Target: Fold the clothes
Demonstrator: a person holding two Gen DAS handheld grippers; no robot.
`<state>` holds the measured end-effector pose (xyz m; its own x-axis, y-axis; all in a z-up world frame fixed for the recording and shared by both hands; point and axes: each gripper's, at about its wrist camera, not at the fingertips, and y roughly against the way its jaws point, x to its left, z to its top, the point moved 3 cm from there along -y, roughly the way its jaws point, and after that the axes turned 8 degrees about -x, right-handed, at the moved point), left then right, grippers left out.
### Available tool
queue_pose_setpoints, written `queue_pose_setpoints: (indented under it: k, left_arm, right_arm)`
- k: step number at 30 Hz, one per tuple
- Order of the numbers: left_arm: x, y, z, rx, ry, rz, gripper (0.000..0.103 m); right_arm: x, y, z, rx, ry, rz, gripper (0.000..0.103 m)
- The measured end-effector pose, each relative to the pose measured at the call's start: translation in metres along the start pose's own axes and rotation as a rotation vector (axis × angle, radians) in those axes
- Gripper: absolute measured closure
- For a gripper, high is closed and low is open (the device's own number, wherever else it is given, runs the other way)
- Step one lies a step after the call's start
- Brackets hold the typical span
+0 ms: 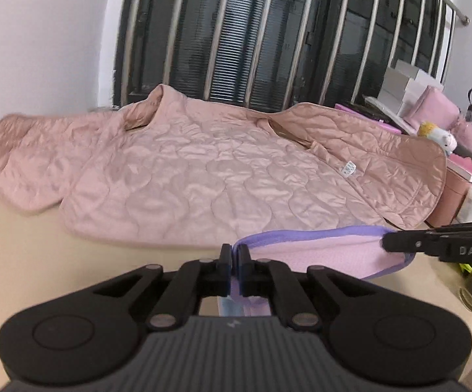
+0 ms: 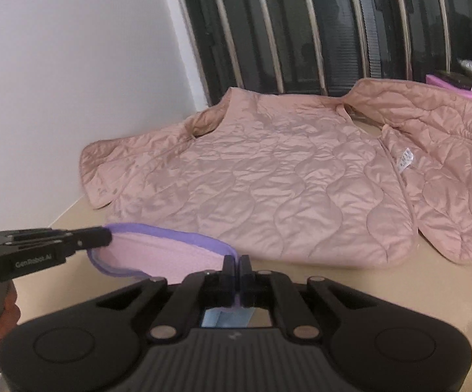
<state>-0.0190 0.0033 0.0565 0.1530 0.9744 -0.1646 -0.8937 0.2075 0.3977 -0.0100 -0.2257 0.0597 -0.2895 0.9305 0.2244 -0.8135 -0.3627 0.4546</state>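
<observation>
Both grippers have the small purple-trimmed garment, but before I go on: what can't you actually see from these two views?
- Pink garment with purple trim: its lower part is hidden below the left gripper and, in the right wrist view, below the right gripper, so its type is unclear.
- Quilted pink jacket: left sleeve end is blurred; in the right wrist view its right side is cut off.
- Care label: print too small.

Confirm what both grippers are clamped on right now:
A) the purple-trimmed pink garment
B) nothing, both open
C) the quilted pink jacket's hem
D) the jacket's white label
A: the left gripper and right gripper each pinch the purple-trimmed pink garment, held in front of the quilted jacket.
</observation>
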Motion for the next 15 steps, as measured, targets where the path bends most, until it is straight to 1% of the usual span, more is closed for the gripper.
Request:
queue_pose_setpoints:
  k: [2,4,6,7,8,9,11,13,15]
  left_arm:
    - [0.002,0.015,-0.011,-0.015,0.033,-0.006,0.100]
    - [0.006,0.029,-0.021,-0.033,0.080,-0.016,0.100]
    - [0.011,0.038,-0.031,-0.027,0.159,-0.045,0.100]
    - [0.013,0.041,-0.037,-0.012,0.185,-0.058,0.100]
    - [0.015,0.044,-0.043,-0.005,0.195,-0.049,0.100]
    - [0.016,0.048,-0.050,-0.002,0.196,-0.040,0.100]
    - [0.016,0.052,-0.062,0.011,0.186,-0.049,0.099]
    - [0.014,0.056,-0.070,0.028,0.155,-0.031,0.098]
    - [0.013,0.065,-0.075,0.011,0.137,0.009,0.090]
  right_arm:
    - [0.008,0.014,-0.009,-0.017,0.007,0.022,0.101]
    - [0.016,0.023,-0.020,-0.018,0.022,0.021,0.101]
    - [0.024,0.030,-0.035,-0.008,0.071,-0.006,0.101]
    - [0.028,0.034,-0.042,-0.005,0.088,-0.015,0.101]
    - [0.030,0.037,-0.048,-0.003,0.089,-0.015,0.101]
    - [0.031,0.040,-0.055,-0.002,0.080,-0.011,0.101]
    - [0.032,0.047,-0.067,-0.002,0.070,-0.018,0.101]
    - [0.034,0.051,-0.078,0.011,0.073,-0.024,0.100]
    - [0.036,0.057,-0.088,0.033,0.085,-0.024,0.095]
